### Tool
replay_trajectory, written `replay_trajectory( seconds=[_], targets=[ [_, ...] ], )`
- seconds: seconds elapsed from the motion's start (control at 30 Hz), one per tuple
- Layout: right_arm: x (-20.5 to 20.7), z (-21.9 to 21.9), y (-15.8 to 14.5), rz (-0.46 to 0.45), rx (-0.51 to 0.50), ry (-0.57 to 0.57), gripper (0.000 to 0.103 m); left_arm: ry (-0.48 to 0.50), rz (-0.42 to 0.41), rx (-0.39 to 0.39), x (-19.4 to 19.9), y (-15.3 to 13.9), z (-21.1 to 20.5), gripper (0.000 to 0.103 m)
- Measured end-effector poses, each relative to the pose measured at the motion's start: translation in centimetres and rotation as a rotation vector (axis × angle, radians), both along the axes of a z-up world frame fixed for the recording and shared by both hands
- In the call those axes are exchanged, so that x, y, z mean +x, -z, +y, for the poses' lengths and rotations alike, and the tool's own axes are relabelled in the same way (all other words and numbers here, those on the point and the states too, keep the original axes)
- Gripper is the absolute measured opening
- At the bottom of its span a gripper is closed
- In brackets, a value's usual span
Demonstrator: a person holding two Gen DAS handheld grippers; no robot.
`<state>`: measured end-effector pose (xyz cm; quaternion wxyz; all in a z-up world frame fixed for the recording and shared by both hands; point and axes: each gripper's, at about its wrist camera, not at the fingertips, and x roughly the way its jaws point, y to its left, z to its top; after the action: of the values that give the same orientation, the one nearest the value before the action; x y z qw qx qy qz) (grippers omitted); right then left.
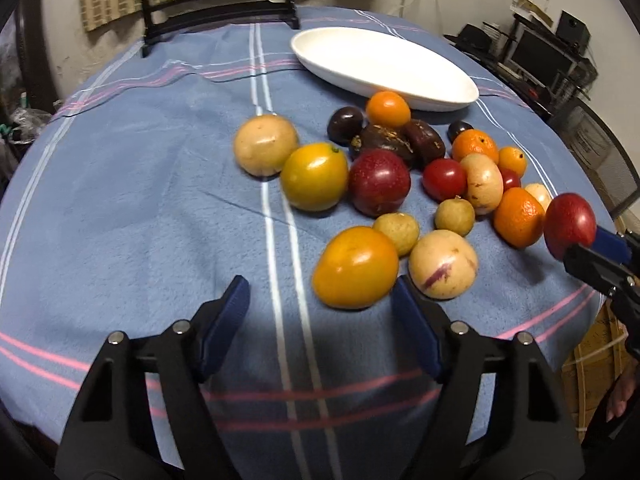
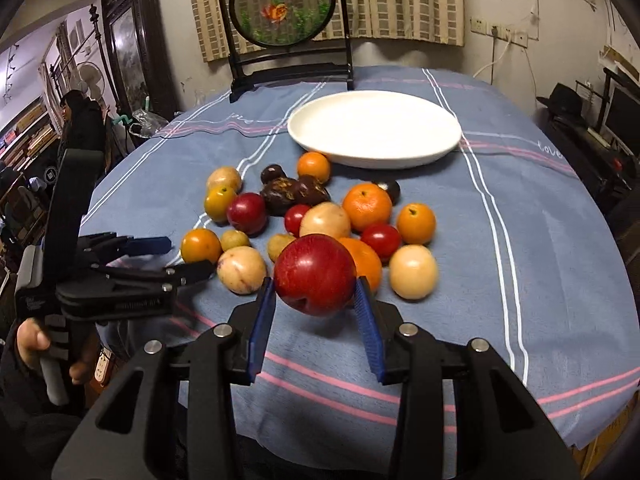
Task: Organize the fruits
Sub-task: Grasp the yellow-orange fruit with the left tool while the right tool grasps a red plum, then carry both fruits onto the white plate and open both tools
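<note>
A pile of several fruits [image 1: 400, 184] lies on the blue striped tablecloth [image 1: 140, 200]: oranges, red plums, pale melons, dark purple fruits. A white oval plate [image 1: 384, 66] stands behind the pile and shows in the right wrist view [image 2: 374, 128] too. My right gripper [image 2: 316, 296] is shut on a red plum [image 2: 315, 274] and holds it above the cloth; the plum shows at the right edge of the left wrist view [image 1: 570, 224]. My left gripper [image 1: 320, 304] is open and empty, just in front of a yellow-orange fruit [image 1: 354, 266]. It shows in the right wrist view [image 2: 188, 256].
A black-framed round screen [image 2: 284, 4] stands at the table's far edge. A shelf with a monitor [image 1: 540, 56] is at the right. A person [image 2: 76, 120] stands at the far left. The table edge drops off at the right [image 1: 592, 320].
</note>
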<state>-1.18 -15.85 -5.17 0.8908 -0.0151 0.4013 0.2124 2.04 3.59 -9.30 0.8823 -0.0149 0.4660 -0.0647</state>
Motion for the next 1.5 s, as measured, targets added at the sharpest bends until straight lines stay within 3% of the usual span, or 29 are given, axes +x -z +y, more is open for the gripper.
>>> replay_trajectory(
  seconds=[0.13, 0.23, 0.6, 0.83, 1.0, 1.33, 1.5],
  targets=[
    [0.1, 0.2, 0.7, 0.033, 0.022, -0.019, 0.041, 0.066, -0.044, 0.034, 0.7, 0.3, -1.1, 0.071],
    [0.1, 0.3, 0.8, 0.036, 0.019, -0.021, 0.041, 0.082, -0.054, -0.006, 0.8, 0.0, -1.1, 0.041],
    [0.6, 0.5, 0.3, 0.038, 0.061, -0.039, 0.041, 0.067, -0.069, -0.094, -1.3, -2.1, 0.2, 0.040],
    [1.7, 0.5, -0.6, 0.007, 0.075, -0.034, 0.041, 0.081, -0.087, -0.109, 0.4, -4.1, 0.0, 0.040],
    [2.7, 1.3, 0.0, 0.052, 0.066, -0.059, 0.041, 0.086, -0.071, -0.109, 2.0, -4.0, -0.5, 0.040],
    [5.9, 6.1, 0.3, 0.091, -0.133, -0.119, 0.044, 0.061, -0.088, -0.159, 1.3, -4.3, 1.2, 0.041],
    [7.3, 7.1, 0.9, 0.102, -0.170, -0.116, 0.044, 0.060, -0.101, -0.173, 1.0, -4.6, 1.9, 0.041]
  ],
)
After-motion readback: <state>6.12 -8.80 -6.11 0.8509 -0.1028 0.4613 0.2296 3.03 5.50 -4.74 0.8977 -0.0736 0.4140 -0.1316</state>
